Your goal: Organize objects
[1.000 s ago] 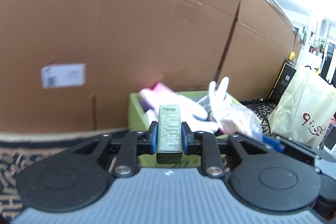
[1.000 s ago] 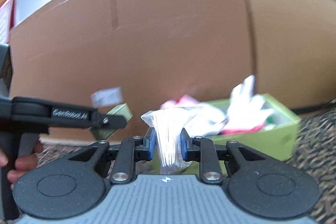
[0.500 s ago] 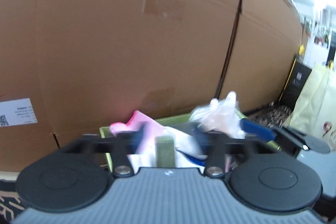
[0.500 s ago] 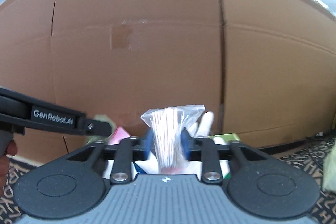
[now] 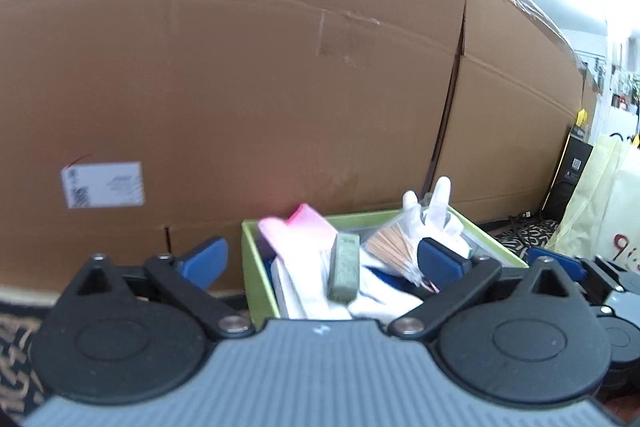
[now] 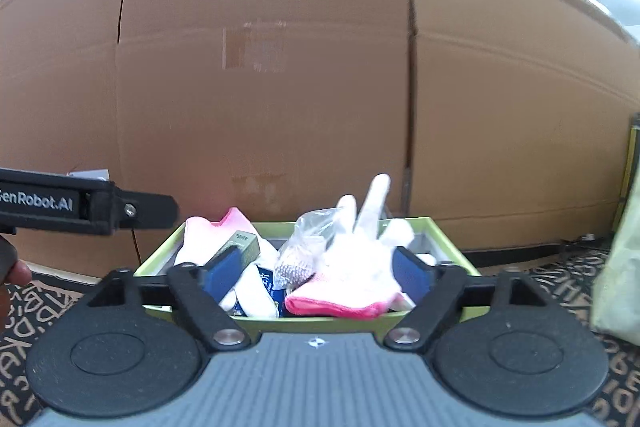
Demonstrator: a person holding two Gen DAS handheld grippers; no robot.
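A green box (image 5: pixel 253 267) (image 6: pixel 452 247) stands on the floor against a big cardboard carton. It holds pink and white gloves (image 6: pixel 352 267) (image 5: pixel 296 239), a small olive box (image 5: pixel 343 267) (image 6: pixel 240 243) and a clear bag of thin sticks (image 5: pixel 392 251) (image 6: pixel 300 251). My left gripper (image 5: pixel 320 263) is open and empty just in front of the box. My right gripper (image 6: pixel 316 275) is open and empty, also over the box's near edge. The left gripper's arm shows in the right wrist view (image 6: pixel 80 205).
The cardboard carton (image 5: pixel 280 67) fills the background, with a white label (image 5: pixel 102 184). A cream tote bag (image 5: pixel 600 211) and a black box (image 5: pixel 570 175) stand at the right. A patterned rug (image 6: pixel 552 267) covers the floor.
Both grippers have opened. The left let go of the olive box and the right let go of the bag of sticks; both now lie in the green box.
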